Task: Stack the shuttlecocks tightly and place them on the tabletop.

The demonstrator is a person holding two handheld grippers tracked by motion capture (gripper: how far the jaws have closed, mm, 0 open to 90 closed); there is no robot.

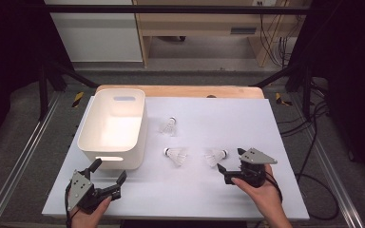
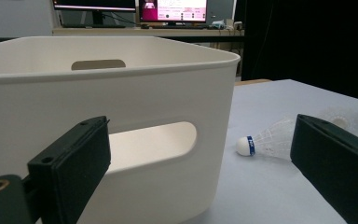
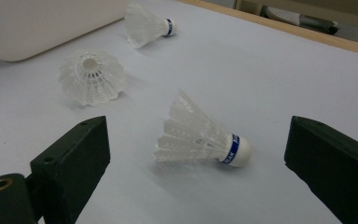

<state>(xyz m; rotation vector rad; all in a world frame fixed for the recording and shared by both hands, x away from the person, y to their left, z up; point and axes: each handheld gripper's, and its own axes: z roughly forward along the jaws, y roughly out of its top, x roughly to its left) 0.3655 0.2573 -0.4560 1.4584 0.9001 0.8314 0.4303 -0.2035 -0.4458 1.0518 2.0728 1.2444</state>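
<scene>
**White bin, three shuttlecocks, both jaws spread**

White plastic makes up the bin (image 1: 112,128), which stands on the left part of the desk (image 1: 247,118), a white sheet over a wooden top. Its long side runs from near to far, and each short end wall has a slot handle. From above, its inside looks bare.

Three shuttlecocks lie on the sheet to the right of the bin. The far shuttlecock (image 1: 169,127) rests just beside the bin's right wall, cork toward the far side. The middle shuttlecock (image 1: 175,156) lies nearer, cork pointing left toward the bin. The right shuttlecock (image 1: 216,156) lies well right of the bin, on its side, its blue-banded cork pointing right.

The left hand-held gripper (image 1: 108,172) sits at the near left, just in front of the bin's near wall, released, jaws wide apart with nothing between them. In the left gripper view the bin's handle slot fills the space ahead.

The right hand-held gripper (image 1: 230,159) is at the near right, also released. In the right gripper view the right shuttlecock (image 3: 200,137) lies on the sheet between the spread jaws, touched by neither.
</scene>
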